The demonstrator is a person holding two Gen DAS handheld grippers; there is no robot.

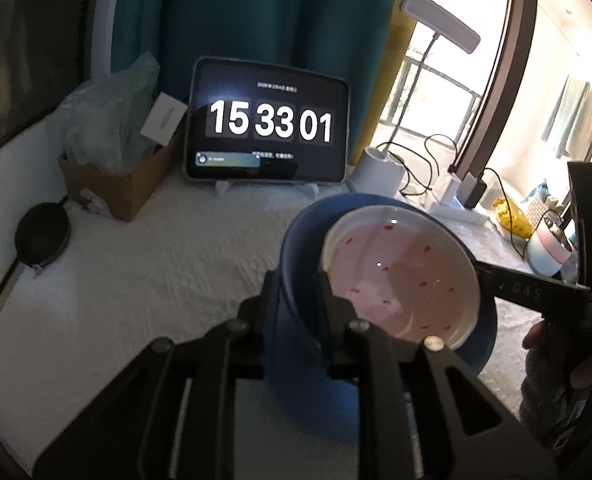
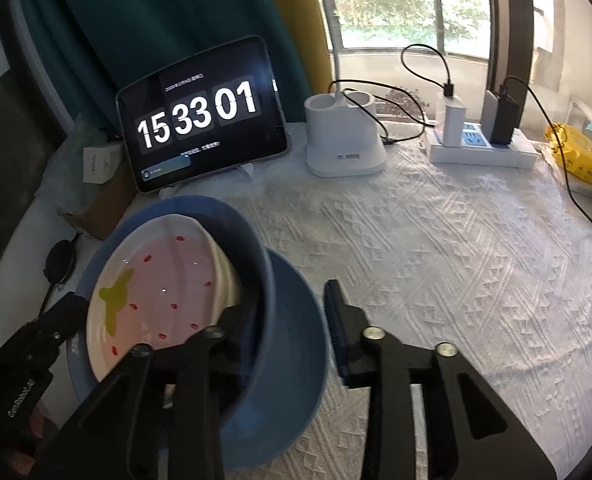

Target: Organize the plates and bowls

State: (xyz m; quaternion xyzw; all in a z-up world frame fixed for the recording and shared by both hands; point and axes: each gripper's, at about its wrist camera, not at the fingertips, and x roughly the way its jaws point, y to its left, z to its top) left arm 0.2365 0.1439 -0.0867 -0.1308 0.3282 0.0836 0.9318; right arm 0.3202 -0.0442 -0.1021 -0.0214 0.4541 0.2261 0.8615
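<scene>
Two grippers at one stack: left gripper (image 1: 299,304) nipped on dark blue bowl (image 2: 256,280) wall, right gripper (image 2: 284,328) parted astride opposite wall, unpressed; pink plate (image 2: 156,288) tilted inside, bowl seated on blue plate (image 2: 296,360), white tablecloth (image 2: 455,280) beneath.

L tongs (image 1: 296,312) nearly closed, R tongs (image 2: 284,320) parted, both angled down.

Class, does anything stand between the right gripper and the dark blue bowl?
Nothing visible does. The right gripper stands open astride the wall of the dark blue bowl, with the strawberry plate lying inside beside its inner finger.
</scene>
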